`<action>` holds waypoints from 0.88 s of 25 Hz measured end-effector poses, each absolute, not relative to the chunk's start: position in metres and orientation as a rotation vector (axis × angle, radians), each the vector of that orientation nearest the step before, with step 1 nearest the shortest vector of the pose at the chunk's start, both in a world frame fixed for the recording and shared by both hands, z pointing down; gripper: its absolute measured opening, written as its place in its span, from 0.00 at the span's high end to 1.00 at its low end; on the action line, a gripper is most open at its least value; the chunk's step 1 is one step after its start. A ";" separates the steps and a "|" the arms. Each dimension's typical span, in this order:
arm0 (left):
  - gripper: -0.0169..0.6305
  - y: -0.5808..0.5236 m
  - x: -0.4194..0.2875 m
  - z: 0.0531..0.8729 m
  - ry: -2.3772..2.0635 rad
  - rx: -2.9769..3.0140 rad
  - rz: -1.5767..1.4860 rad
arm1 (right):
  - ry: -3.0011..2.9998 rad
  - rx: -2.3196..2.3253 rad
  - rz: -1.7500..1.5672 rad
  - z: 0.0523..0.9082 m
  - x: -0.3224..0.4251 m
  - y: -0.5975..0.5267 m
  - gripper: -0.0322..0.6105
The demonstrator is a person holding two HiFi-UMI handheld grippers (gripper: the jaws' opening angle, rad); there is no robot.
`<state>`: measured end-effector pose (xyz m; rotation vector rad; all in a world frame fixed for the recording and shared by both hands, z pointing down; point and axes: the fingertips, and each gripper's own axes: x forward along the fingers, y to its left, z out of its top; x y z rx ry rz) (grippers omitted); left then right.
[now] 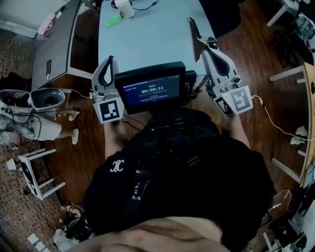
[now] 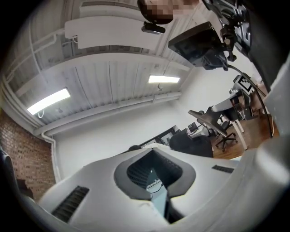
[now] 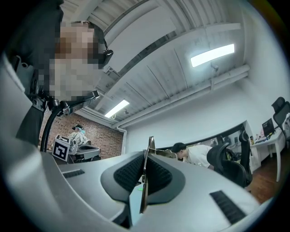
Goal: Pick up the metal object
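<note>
The metal object is a thin flat plate (image 1: 193, 34). My right gripper (image 1: 203, 45) is shut on it and holds it upright over the right edge of the light blue table (image 1: 147, 39). In the right gripper view the plate (image 3: 150, 152) shows edge-on, clamped between the dark ribbed pads (image 3: 129, 174) and sticking out past the right gripper (image 3: 146, 174). My left gripper (image 1: 111, 63) hangs at the table's near left corner, its jaws together. In the left gripper view nothing sits between the jaws of the left gripper (image 2: 154, 174).
A green item (image 1: 114, 20) and a white cup (image 1: 125, 7) lie at the table's far end. A screen (image 1: 150, 91) sits on the person's chest between the grippers. Left of the table are a grey desk (image 1: 54, 44), a seated person (image 1: 22, 123) and a white stool (image 1: 34, 172).
</note>
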<state>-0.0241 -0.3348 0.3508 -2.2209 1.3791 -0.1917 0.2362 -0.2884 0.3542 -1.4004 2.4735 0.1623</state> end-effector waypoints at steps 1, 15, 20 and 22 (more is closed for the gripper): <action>0.96 -0.332 -0.027 0.351 1.374 -2.217 -0.199 | 2.468 -1.407 0.166 0.355 0.234 -0.284 0.97; 0.96 -0.223 -0.129 0.343 1.376 -2.199 -0.215 | 2.416 -1.449 0.246 0.336 0.146 -0.174 0.97; 0.96 -0.167 -0.170 0.349 1.351 -2.221 -0.190 | 2.407 -1.508 0.251 0.342 0.108 -0.110 0.97; 0.96 -0.146 -0.177 0.350 1.340 -2.233 -0.171 | 2.399 -1.528 0.243 0.345 0.098 -0.084 0.97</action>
